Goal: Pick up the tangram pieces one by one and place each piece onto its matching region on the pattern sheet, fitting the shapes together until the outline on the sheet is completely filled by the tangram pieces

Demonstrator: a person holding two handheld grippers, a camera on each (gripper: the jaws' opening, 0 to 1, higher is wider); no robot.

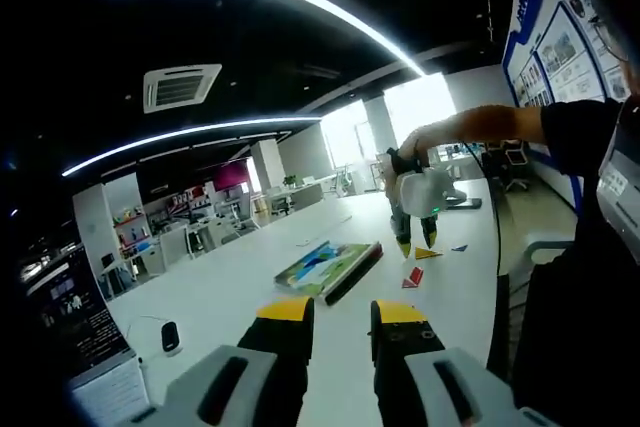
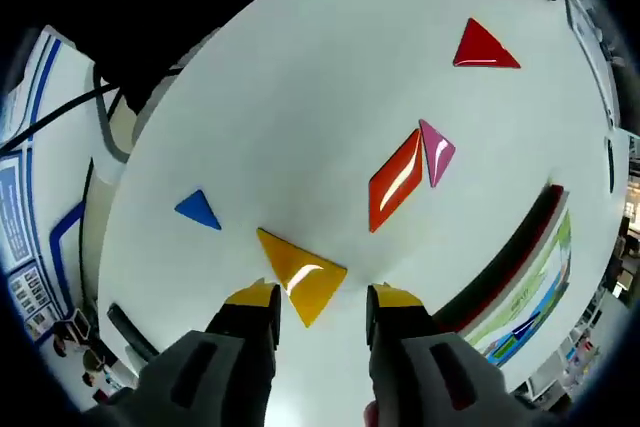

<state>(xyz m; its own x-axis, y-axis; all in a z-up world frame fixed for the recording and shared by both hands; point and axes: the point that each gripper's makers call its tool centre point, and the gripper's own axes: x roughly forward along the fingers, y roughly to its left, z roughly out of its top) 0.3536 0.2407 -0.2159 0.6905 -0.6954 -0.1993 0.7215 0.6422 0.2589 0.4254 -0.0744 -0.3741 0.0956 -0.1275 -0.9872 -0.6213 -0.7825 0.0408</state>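
On the white table point(image 2: 300, 77) lie a yellow triangle point(image 2: 300, 277), a blue triangle point(image 2: 198, 210), a red parallelogram point(image 2: 395, 182) touching a pink triangle point(image 2: 437, 152), and a red triangle point(image 2: 484, 47) farther off. My right gripper point(image 2: 323, 296) is open just above the table, its tips on either side of the yellow triangle's near corner. The colourful pattern sheet point(image 2: 530, 297) lies off to the right. In the left gripper view, my left gripper point(image 1: 343, 312) hangs open above the table, holding nothing. Beyond it, past the pattern sheet point(image 1: 325, 267), a hand holds the right gripper point(image 1: 415, 242) over the yellow triangle point(image 1: 428, 253).
A black cable point(image 2: 100, 117) runs along the table's edge by the blue-trimmed wall. A small black device point(image 1: 170, 335) sits near the table's left end. A person in dark clothes point(image 1: 590, 277) stands at the right side. Office desks fill the background.
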